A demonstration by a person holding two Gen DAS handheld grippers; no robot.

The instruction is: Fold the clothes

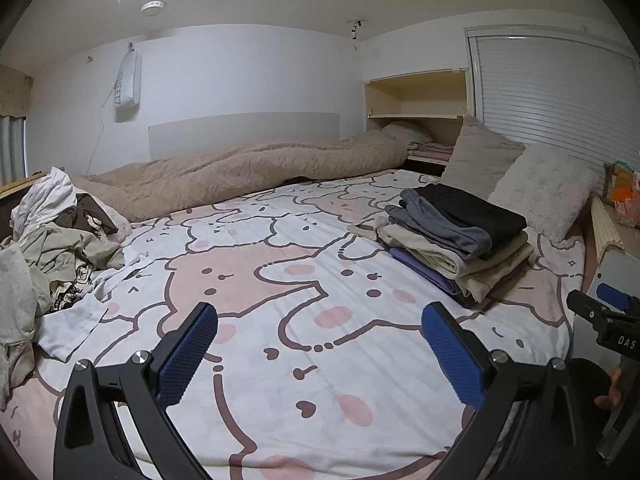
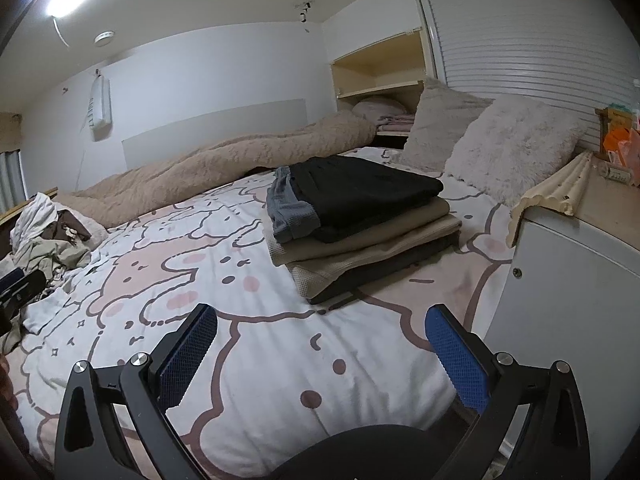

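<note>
A stack of folded clothes (image 1: pixel 460 236) (image 2: pixel 356 216), black on top over grey-blue, beige and purple layers, rests on the right side of the bed. A heap of unfolded clothes (image 1: pixel 56 248) (image 2: pixel 44 240), white, khaki and brown, lies at the left edge, with a white garment (image 1: pixel 76 320) trailing toward me. My left gripper (image 1: pixel 320 320) hovers open above the cartoon-print sheet (image 1: pixel 280 264), holding nothing. My right gripper (image 2: pixel 322 320) is open too, empty, just short of the stack. The right gripper (image 1: pixel 600 312) also shows at the left wrist view's right edge.
A beige fluffy duvet (image 1: pixel 240 172) is bunched along the far wall. Two fluffy pillows (image 1: pixel 544 188) lean by the slatted door. A white cabinet (image 2: pixel 568 312) with a cream roll stands right of the bed. Open shelves (image 1: pixel 416 96) sit in the corner.
</note>
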